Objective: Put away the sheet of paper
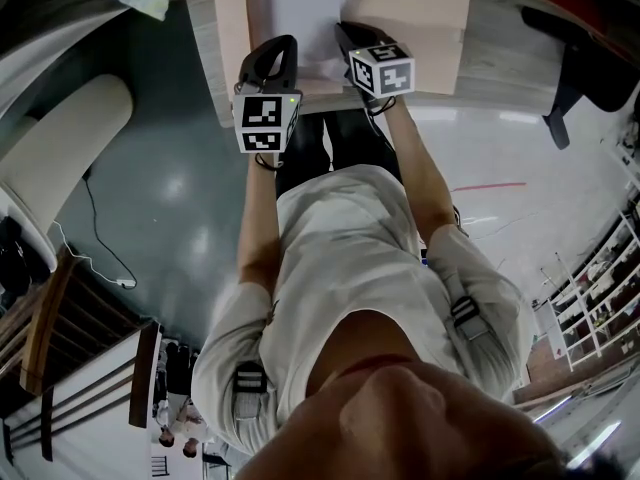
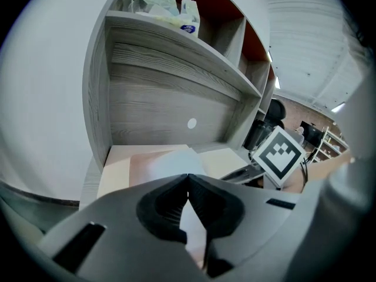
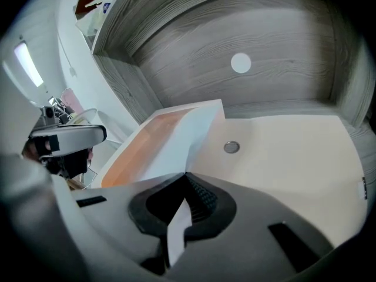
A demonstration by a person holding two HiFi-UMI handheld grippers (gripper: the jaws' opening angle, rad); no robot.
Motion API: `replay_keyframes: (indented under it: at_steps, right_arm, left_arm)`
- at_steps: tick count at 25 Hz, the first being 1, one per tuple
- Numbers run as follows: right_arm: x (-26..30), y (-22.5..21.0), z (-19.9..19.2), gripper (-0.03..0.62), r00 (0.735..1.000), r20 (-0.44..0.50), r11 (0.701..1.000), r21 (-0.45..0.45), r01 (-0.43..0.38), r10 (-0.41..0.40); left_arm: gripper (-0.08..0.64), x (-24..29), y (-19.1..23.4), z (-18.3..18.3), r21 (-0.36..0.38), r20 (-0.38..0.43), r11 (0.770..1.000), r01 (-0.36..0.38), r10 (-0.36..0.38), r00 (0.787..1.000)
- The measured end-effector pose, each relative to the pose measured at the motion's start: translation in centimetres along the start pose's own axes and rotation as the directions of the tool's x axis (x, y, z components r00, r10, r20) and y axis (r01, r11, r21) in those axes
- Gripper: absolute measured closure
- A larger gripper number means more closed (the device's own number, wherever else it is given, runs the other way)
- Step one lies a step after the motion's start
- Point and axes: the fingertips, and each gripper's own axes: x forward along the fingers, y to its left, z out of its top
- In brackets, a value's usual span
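Both grippers pinch the sheet of paper [image 1: 300,13] at the front of the desk [image 1: 420,8].

The left gripper [image 2: 188,176] has its jaws closed on the paper's near edge, a strip of white running down between the pads. The right gripper [image 3: 185,174] is clamped on the same edge in the same way, just beside the left one. From there the sheet reaches across the desk toward its wood-grain back panel [image 3: 247,34], covering part of a peach-coloured layer [image 3: 138,154] on the desk. A plastic bag [image 2: 164,4] sits on the shelf above the desk.
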Motion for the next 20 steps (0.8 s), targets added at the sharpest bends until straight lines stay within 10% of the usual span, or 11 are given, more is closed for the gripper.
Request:
replay_keyframes:
  at_steps: [20]
  right_arm:
    - [1.7, 1.4, -0.5, 0.571, 0.999, 0.010, 0.999, -0.003, 0.043, -0.043]
  left_arm:
    - [0.538, -0.2, -0.2, -0.9, 0.022, -0.023, 0.999, 0.027, -0.026, 0.999]
